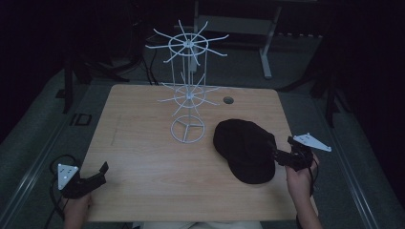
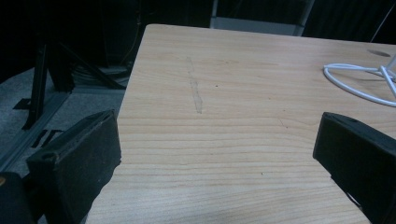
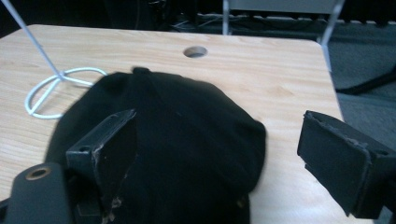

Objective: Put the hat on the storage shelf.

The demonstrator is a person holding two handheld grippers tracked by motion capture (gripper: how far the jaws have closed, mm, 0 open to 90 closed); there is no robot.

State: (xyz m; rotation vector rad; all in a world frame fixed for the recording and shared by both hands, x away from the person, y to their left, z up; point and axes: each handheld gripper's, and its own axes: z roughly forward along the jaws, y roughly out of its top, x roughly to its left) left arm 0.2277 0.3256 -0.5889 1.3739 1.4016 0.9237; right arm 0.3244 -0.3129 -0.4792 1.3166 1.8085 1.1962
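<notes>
Black cap point(image 1: 246, 150), lower right of the frame, looks soft and light, probably best pinched at its rim by the right gripper point(image 1: 282, 153), jaws apart beside it, while the left gripper point(image 1: 98, 174) waits with jaws apart too.

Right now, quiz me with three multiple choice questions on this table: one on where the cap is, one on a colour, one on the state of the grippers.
1. Where does the cap lie?
A. right of the wire rack's base
B. hung on the rack's top tier
C. on the floor

2. What colour is the wire rack?
A. red
B. white
C. black

3. How does the right gripper stand?
A. shut on the rack
B. lying flat on the cap's top
C. open, jaws apart at the cap's edge

Answers: 1 A, the cap rests on the table beside the ring base. 2 B, its wires are white. 3 C, the right gripper view shows a wide gap between its jaws.
</notes>
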